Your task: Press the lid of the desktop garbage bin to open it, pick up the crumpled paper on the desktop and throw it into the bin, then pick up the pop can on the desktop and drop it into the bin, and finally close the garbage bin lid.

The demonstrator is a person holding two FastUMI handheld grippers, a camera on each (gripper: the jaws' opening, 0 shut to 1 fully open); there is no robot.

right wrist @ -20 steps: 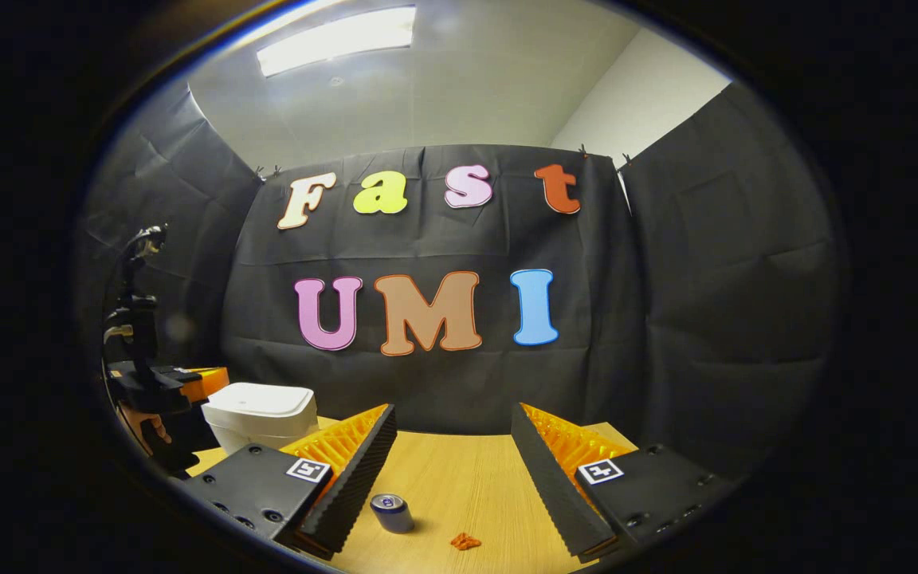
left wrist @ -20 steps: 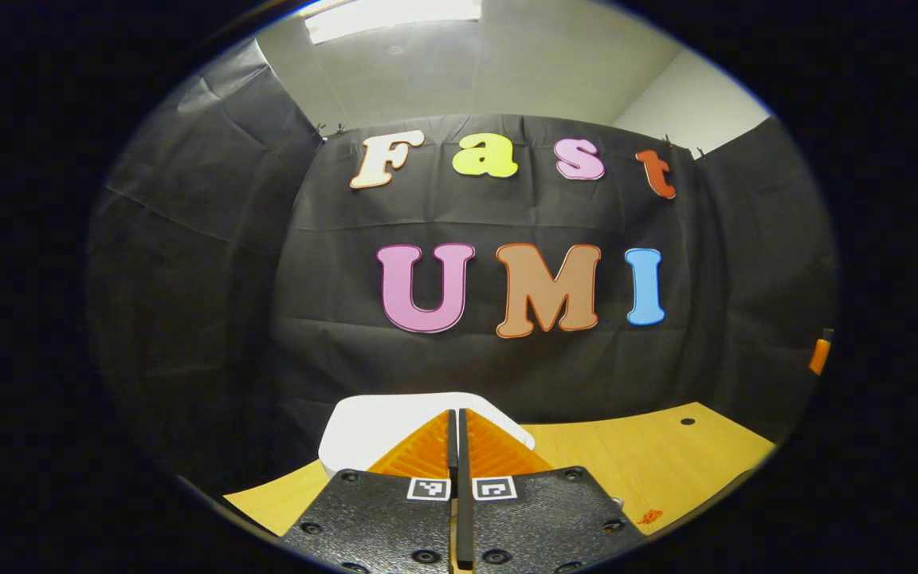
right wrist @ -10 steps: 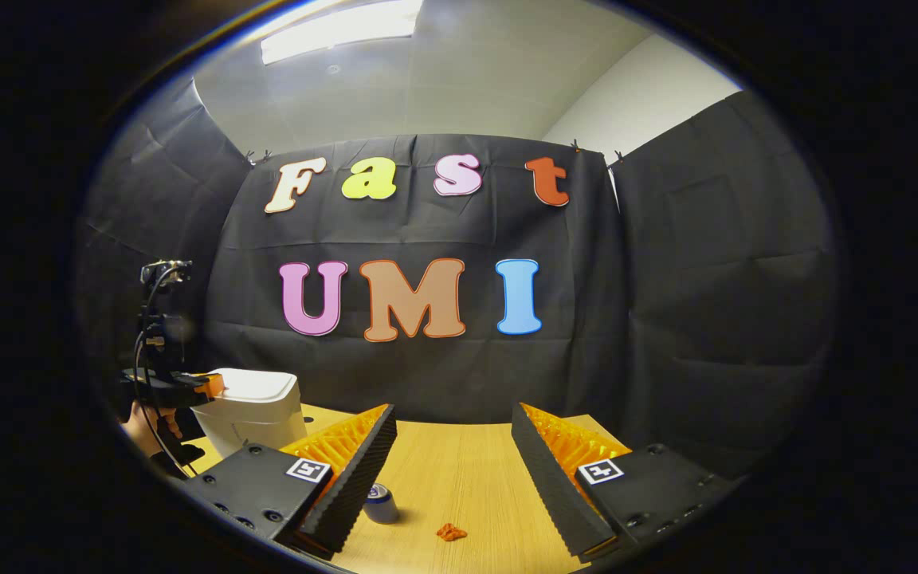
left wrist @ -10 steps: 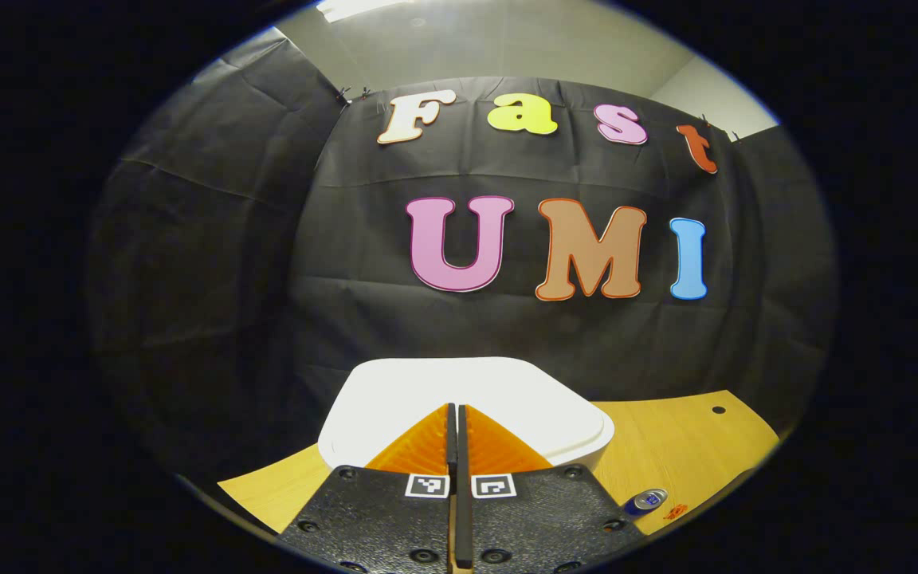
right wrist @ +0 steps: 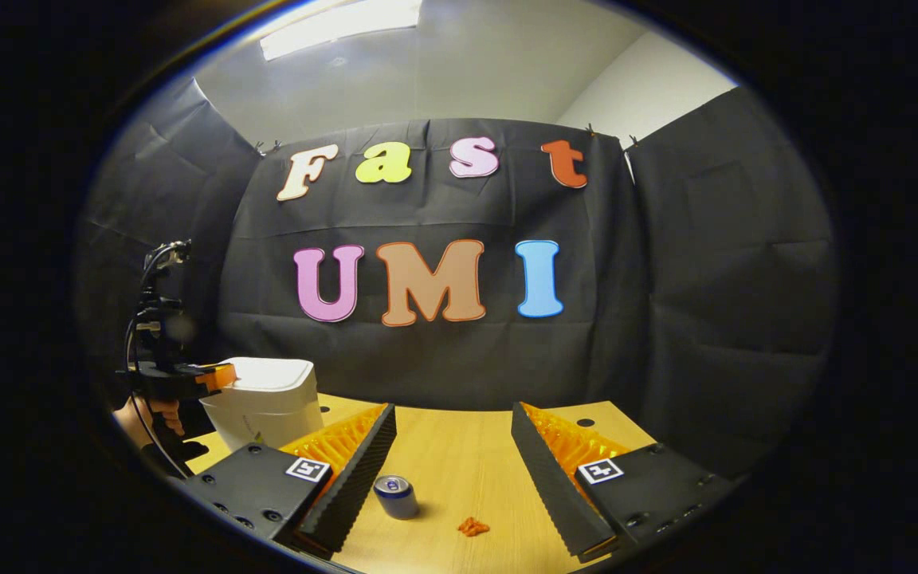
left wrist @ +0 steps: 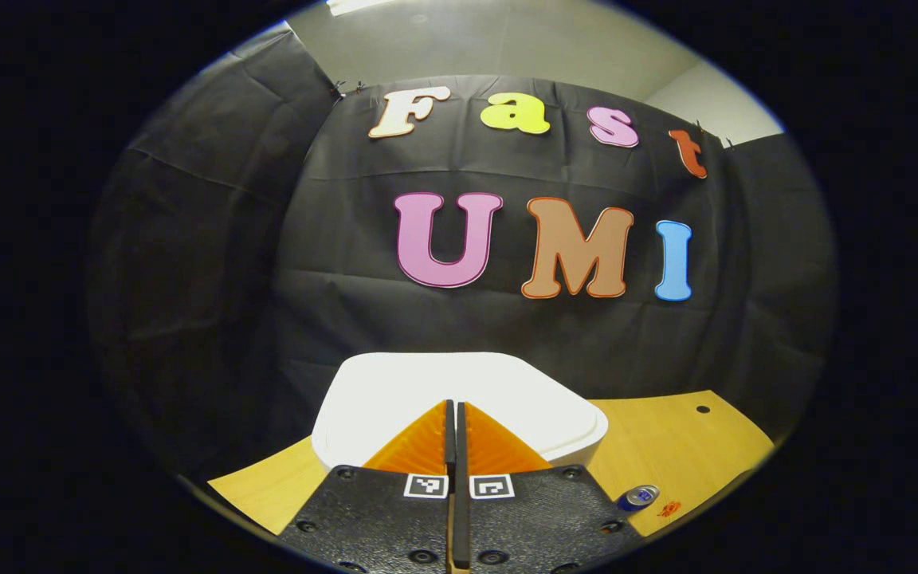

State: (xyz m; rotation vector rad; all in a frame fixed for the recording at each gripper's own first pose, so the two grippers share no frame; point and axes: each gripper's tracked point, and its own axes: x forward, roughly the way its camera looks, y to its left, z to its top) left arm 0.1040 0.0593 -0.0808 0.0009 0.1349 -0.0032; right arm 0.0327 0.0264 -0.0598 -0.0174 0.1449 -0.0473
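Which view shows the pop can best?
The right gripper view: the can stands upright on the table in the gap ahead of the open right gripper, its top and side plain. In the left gripper view it is small, at the edge beside the shut left gripper.

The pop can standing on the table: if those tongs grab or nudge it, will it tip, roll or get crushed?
The pop can stands upright on the smooth wooden table, so a sideways nudge would probably tip it, and being round it would likely roll. It looks small and thin-walled, probably light, and may dent under a hard squeeze. The open right tongs look wide enough to straddle it.
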